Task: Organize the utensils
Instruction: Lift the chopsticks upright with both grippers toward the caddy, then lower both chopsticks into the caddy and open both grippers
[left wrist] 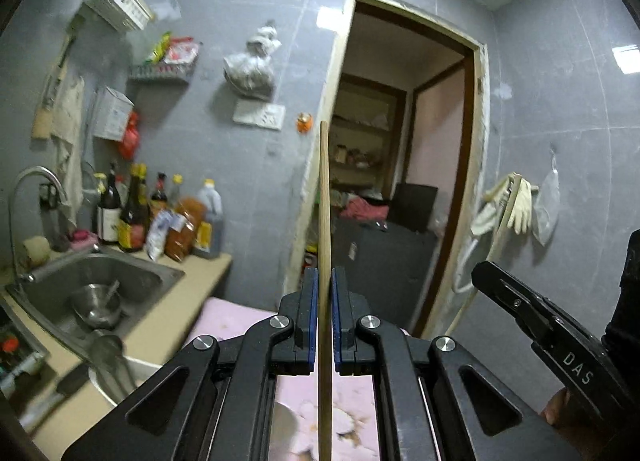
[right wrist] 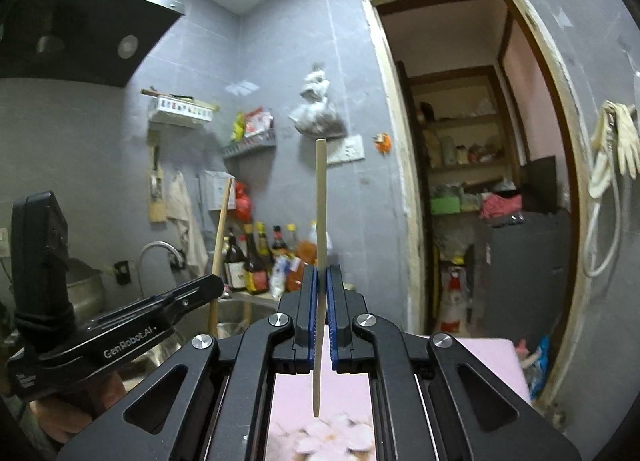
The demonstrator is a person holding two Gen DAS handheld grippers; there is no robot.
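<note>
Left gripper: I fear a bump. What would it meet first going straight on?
Nothing near: left gripper, holding an upright wooden chopstick, points at the pale door frame; depth unclear.

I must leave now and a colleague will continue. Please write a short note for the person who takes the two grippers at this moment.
Left gripper: shut on a chopstick, held upright, pointing level toward the doorway.
Right gripper: shut on a paler chopstick, also upright, slightly tilted.
Things: both chopsticks are in the air, above the pink cloth. The white rack on the wall already holds some sticks. A bowl lies in the sink.
Done: one chopstick picked up in each gripper.
Left: put both away, probably in the rack. Keep them clear of each other.
</note>
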